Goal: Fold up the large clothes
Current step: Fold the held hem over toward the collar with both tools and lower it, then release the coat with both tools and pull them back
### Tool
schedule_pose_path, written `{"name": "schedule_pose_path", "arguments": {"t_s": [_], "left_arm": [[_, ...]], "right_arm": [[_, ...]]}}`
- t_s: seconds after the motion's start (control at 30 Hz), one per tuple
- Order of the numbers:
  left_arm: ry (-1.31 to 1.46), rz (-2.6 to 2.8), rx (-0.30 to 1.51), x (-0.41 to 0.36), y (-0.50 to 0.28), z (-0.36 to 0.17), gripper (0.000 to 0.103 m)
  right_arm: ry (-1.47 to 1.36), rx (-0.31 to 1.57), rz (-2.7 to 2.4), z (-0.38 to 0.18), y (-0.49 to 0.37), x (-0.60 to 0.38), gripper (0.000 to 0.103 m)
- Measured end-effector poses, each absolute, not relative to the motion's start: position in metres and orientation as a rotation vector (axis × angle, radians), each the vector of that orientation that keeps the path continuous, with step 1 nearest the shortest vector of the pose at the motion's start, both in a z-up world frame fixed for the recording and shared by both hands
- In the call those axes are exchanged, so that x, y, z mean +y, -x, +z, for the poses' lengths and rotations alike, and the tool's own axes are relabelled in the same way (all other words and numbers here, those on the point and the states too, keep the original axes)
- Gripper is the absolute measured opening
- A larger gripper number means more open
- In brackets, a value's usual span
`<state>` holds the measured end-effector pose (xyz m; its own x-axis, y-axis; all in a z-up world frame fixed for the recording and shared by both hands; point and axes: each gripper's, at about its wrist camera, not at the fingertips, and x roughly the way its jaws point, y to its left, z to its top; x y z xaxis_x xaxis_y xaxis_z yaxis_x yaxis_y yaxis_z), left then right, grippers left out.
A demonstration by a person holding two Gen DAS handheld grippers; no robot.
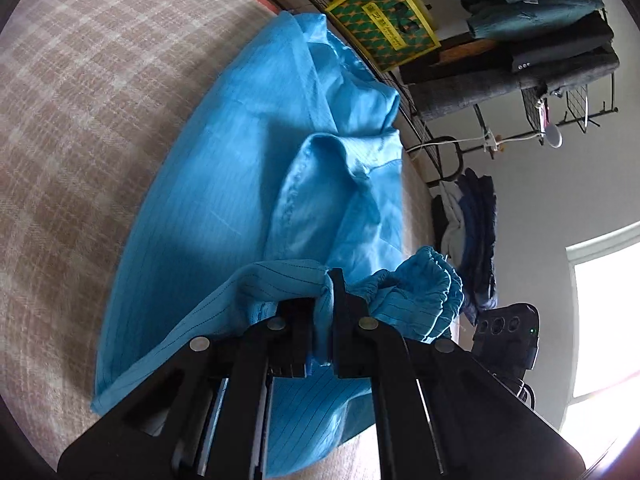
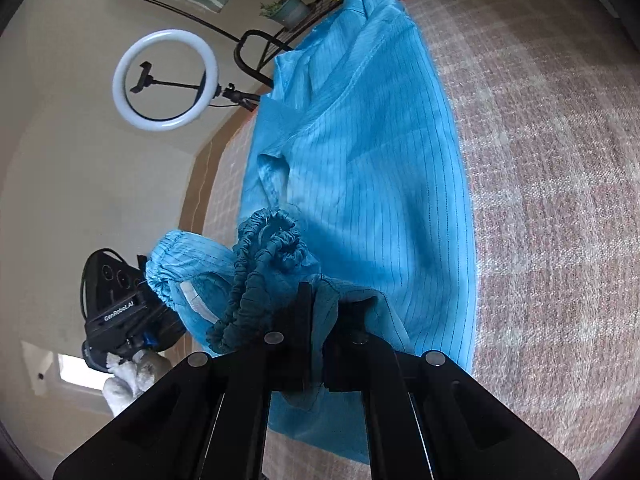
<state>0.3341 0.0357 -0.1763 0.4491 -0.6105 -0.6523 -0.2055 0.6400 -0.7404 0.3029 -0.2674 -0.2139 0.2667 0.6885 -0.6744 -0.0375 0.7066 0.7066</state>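
A blue pinstriped garment lay spread along a table covered in a beige-and-pink checked cloth, its collar end toward the far edge and its near end lifted off the surface. The left gripper had its jaws closed on a bunched fold of the blue fabric, with an elastic-gathered cuff hanging just to the right of the fingers. From the right wrist view, the right gripper likewise pinched a gather of the same garment, a darker, shaded elastic cuff curling just beyond and to the left of its fingers. The other cuff showed further left, beside the left device's black camera body, which a white-gloved hand held. A white ring light stood beyond the table's far edge. In the left wrist view, a yellow-framed patterned box and a rack of folded clothes sat behind the table.
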Motion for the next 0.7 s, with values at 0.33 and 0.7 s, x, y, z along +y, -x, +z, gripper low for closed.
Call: {"name": "schedule_pose_path", "arguments": {"t_s": [0.33,0.7], "left_arm": [[0.910,-0.228,1.030,0.065,-0.332,-0.160,0.056],[0.803,-0.202,0.942,0.092,-0.324,-0.139,0.056]], "right_arm": [[-0.739,1.231,0.611,-0.202,-0.319,-0.267,0.028],[-0.769,1.097,0.639,-0.158,-0.313,-0.310,0.060]]}}
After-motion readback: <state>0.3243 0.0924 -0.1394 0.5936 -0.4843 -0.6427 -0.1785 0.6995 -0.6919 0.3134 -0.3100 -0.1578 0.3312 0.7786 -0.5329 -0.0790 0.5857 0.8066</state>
